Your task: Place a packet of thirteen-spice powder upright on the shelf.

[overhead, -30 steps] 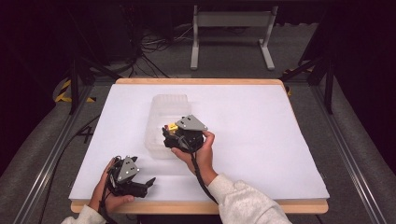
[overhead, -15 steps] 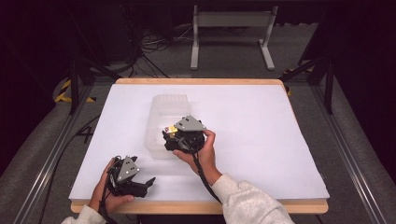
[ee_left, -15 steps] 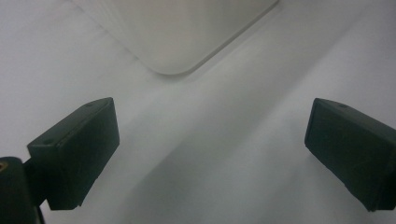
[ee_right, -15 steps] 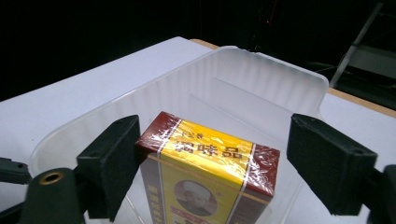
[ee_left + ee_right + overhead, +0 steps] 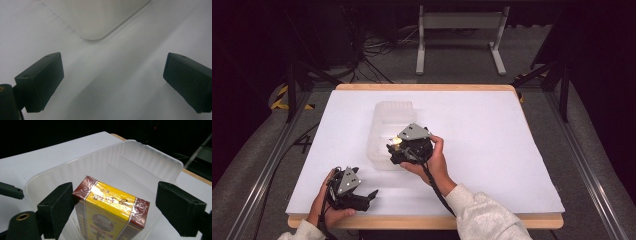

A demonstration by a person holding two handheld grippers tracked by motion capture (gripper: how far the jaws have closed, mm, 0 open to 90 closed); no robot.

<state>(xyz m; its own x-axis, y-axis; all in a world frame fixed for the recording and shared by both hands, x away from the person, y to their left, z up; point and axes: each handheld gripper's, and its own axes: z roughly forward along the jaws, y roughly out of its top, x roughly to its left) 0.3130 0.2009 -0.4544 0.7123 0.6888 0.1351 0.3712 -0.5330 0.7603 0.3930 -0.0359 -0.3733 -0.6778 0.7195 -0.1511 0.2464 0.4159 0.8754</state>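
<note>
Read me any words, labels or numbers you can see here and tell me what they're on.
Nothing can be read for sure.
Box: pale characters on the yellow band, blurred by the shiny wrap, unreadable.
Box front: a round emblem and red marks, too blurred and cut off to read.
Tub, table and both tongs: no text.

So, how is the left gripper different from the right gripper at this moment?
The left gripper rests low on the white table near its front edge; the right gripper is held over the clear plastic bin. Bare table lies between the left gripper's jaws; a red and yellow box stands between the right gripper's, with a gap on one side. Both grippers are open, each in one hand.
</note>
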